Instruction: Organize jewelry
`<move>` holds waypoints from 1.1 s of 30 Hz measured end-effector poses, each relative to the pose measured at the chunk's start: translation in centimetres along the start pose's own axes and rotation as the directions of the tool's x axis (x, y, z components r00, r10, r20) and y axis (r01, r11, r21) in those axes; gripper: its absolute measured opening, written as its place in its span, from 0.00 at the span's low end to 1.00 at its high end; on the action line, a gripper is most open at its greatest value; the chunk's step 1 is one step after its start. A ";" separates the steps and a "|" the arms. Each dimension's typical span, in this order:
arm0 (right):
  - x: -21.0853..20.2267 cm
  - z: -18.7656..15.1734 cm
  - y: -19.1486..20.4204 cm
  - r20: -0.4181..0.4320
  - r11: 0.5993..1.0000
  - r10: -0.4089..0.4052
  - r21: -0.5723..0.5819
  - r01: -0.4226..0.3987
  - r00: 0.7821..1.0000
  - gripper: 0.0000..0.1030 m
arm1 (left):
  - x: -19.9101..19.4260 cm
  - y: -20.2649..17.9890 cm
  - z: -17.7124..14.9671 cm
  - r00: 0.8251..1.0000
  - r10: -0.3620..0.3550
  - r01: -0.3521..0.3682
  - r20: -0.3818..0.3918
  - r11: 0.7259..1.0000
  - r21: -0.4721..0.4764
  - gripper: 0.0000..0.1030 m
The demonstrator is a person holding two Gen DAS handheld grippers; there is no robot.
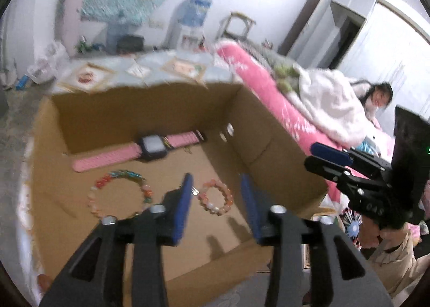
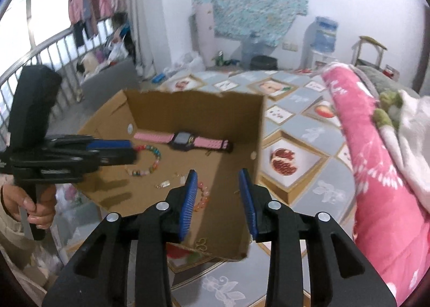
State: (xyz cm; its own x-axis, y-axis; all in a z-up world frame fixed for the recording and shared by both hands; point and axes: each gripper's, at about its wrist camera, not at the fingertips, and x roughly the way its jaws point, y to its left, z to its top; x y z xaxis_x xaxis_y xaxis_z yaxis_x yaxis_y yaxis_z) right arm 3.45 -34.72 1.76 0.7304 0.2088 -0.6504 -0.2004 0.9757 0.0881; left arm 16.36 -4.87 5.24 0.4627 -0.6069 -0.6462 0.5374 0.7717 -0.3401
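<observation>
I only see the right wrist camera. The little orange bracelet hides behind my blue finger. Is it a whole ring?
Observer: Yes. In the left wrist view the small bead bracelet is a closed ring lying flat on the cardboard box floor.
Operator: And the colourful one I only half see?
Observer: The larger bead bracelet is a full loop too, apart from the small one.
Operator: Is anyone else in the room?
Observer: A person is on the bed, beside a white blanket.
</observation>
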 end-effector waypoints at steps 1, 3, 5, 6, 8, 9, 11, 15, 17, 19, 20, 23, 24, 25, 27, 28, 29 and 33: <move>-0.2 -0.1 -0.2 0.008 1.000 -0.003 0.013 0.003 1.000 0.44 | -1.4 0.3 -0.1 0.999 0.015 -0.015 0.035 1.000 -0.003 0.52; -0.5 -0.3 -1.0 0.016 0.998 0.009 0.064 -0.010 1.000 0.51 | -3.8 1.0 -0.4 0.994 0.051 -0.050 0.093 0.999 -0.010 0.70; -0.1 -0.6 -2.0 0.002 0.990 0.044 0.135 -0.044 0.999 0.56 | -6.0 1.9 -0.7 0.986 0.089 -0.085 0.142 0.996 -0.029 0.80; 0.3 -0.7 -2.4 -0.011 0.984 0.066 0.170 -0.063 0.998 0.56 | -7.0 2.6 -0.9 0.982 0.107 -0.101 0.159 0.994 -0.045 0.84; 1.5 -1.1 -3.4 -0.047 0.962 0.116 0.254 -0.100 0.992 0.57 | -8.1 4.2 -1.4 0.974 0.150 -0.136 0.170 0.986 -0.093 0.89; 2.0 -1.3 -3.7 -0.061 0.951 0.137 0.289 -0.114 0.989 0.57 | -8.2 5.2 -1.7 0.974 0.165 -0.146 0.158 0.981 -0.126 0.89; 3.4 -1.8 -4.3 -0.090 0.922 0.191 0.357 -0.147 0.978 0.57 | -8.0 7.4 -2.5 0.977 0.184 -0.155 0.111 0.961 -0.228 0.89; 4.4 -2.2 -3.9 -0.116 0.906 0.221 0.392 -0.160 0.968 0.58 | -6.7 10.3 -4.1 0.992 0.107 -0.079 0.060 0.929 -0.362 0.89; 4.4 -2.1 -3.5 -0.118 0.911 0.205 0.385 -0.146 0.972 0.58 | -5.6 10.7 -4.8 0.999 0.034 -0.019 0.030 0.917 -0.399 0.89; 4.4 -2.2 -3.4 -0.112 0.912 0.201 0.385 -0.144 0.973 0.59 | -4.7 10.5 -5.3 0.999 -0.043 0.044 0.014 0.908 -0.417 0.89; 4.4 -2.3 -3.4 -0.109 0.909 0.202 0.390 -0.145 0.973 0.59 | -4.6 10.2 -5.4 0.999 -0.036 0.038 0.011 0.909 -0.414 0.90; 4.3 -2.5 -3.7 -0.110 0.898 0.220 0.411 -0.157 0.969 0.59 | -4.6 9.2 -5.5 1.000 0.007 -0.006 0.002 0.923 -0.384 0.90; 4.3 -2.5 -3.8 -0.108 0.895 0.224 0.416 -0.160 0.969 0.59 | -4.6 9.1 -5.5 1.000 0.013 -0.011 0.003 0.923 -0.385 0.90; 4.3 -2.6 -3.9 -0.107 0.894 0.227 0.418 -0.163 0.968 0.59 | -4.5 8.8 -5.5 1.000 0.018 -0.015 0.004 0.922 -0.386 0.90; 4.3 -2.6 -4.0 -0.106 0.894 0.234 0.415 -0.170 0.967 0.59 | -4.6 8.6 -5.7 1.000 0.028 -0.023 0.006 0.923 -0.385 0.90; 4.4 -2.5 -4.0 -0.107 0.894 0.236 0.413 -0.173 0.966 0.59 | -4.7 8.5 -5.9 1.000 0.031 -0.026 0.005 0.921 -0.389 0.90; 4.4 -2.5 -4.1 -0.110 0.895 0.239 0.410 -0.175 0.965 0.59 | -5.0 8.4 -6.1 0.999 0.033 -0.028 0.005 0.920 -0.392 0.90; 4.1 -2.7 -4.0 -0.120 0.895 0.254 0.405 -0.186 0.960 0.59 | -5.9 7.8 -7.2 0.999 0.032 -0.027 0.005 0.912 -0.410 0.90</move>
State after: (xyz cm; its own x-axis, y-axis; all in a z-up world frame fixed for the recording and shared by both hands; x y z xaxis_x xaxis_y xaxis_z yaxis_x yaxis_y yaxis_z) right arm 5.54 -37.96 -3.31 0.5718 0.4399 -0.6925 -0.0510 0.8615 0.5051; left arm 12.73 6.12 1.52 0.4828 -0.5829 -0.6536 0.1886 0.7980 -0.5724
